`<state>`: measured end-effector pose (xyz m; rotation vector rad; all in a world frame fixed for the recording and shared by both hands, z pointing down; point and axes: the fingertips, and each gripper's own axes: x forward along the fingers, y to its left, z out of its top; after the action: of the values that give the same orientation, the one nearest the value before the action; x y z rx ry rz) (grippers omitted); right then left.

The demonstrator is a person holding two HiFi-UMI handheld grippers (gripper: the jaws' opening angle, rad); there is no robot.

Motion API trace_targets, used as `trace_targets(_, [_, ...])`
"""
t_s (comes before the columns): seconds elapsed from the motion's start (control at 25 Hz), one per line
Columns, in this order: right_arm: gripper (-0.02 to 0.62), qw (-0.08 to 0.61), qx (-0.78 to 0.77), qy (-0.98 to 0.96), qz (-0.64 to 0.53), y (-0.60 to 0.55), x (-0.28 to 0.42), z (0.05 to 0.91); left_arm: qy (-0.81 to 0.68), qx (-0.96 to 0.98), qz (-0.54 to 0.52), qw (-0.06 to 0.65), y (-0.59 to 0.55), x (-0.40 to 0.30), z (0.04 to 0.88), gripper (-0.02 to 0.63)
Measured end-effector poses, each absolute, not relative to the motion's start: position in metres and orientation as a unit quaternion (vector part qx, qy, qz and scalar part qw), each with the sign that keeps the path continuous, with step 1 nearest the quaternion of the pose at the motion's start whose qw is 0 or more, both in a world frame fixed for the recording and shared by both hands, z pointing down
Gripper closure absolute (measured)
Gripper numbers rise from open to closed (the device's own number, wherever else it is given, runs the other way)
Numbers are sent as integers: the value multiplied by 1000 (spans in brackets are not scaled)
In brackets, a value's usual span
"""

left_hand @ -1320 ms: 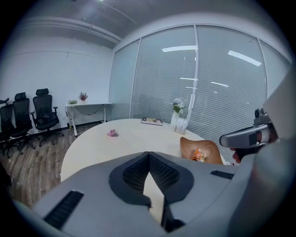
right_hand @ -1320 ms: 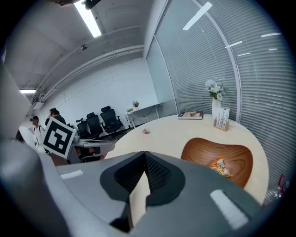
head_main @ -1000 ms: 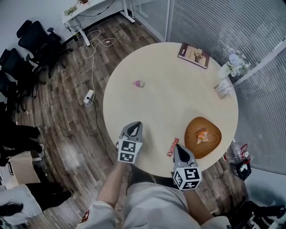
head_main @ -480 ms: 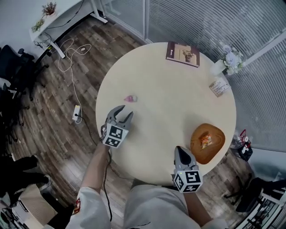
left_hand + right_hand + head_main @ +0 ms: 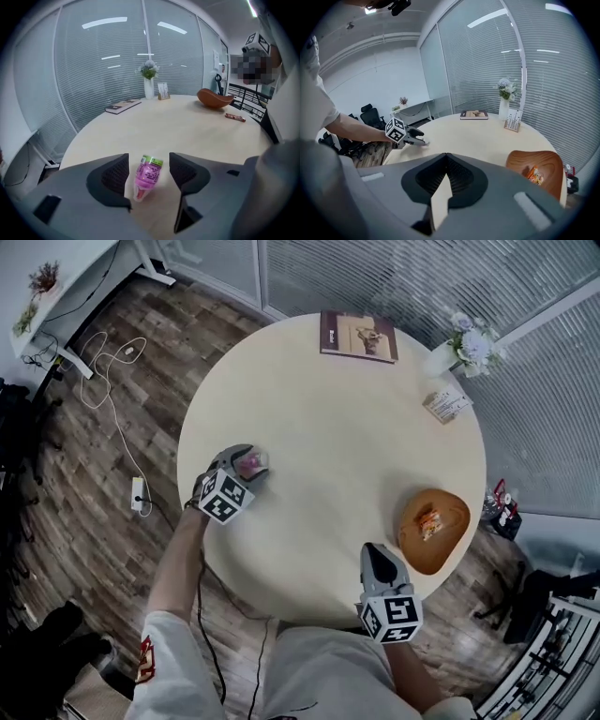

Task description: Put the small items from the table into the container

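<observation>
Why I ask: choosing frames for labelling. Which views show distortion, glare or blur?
Left gripper view: fisheye bending, dark corners, light streaks glaring on the glass wall, pink bottle sharp. Right gripper view: same bending. Head view: sharp, evenly lit.

My left tool [image 5: 251, 461] has its jaws opening around a small pink bottle [image 5: 248, 466] on the round beige tabletop [image 5: 328, 418]; my right tool [image 5: 378, 554] is near the brown wooden bowl [image 5: 442, 554].

white shirt [image 5: 319, 673], grey grippers [image 5: 250, 463], marker cubes [image 5: 389, 617]
</observation>
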<state>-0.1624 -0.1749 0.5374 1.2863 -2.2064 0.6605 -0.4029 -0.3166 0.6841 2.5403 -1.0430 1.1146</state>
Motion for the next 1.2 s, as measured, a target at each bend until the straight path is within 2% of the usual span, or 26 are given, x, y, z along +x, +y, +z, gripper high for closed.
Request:
trace_targets(0.2, [594,256,488,-797,246,-172,-157,541,-330,847,403,108,-318,-407,712,353])
trace_targets(0.28, [594,255,492,-795,247,-169,-156,541,-333,842,407,116,-317,-409,716,428])
trace_targets(0.76, [594,235,463,-820,239,-150,-157,531,-440,826,317,151,-287,-377,661,430])
trace_targets(0.96, [594,215,455,-831,235,-138,-132,520,-459,826,287,161,-249,-314,621,430])
trace_targets(1.2, [594,173,466,-832,246,-127,-68,508,-449,844,234,177,-210,-195,582,430])
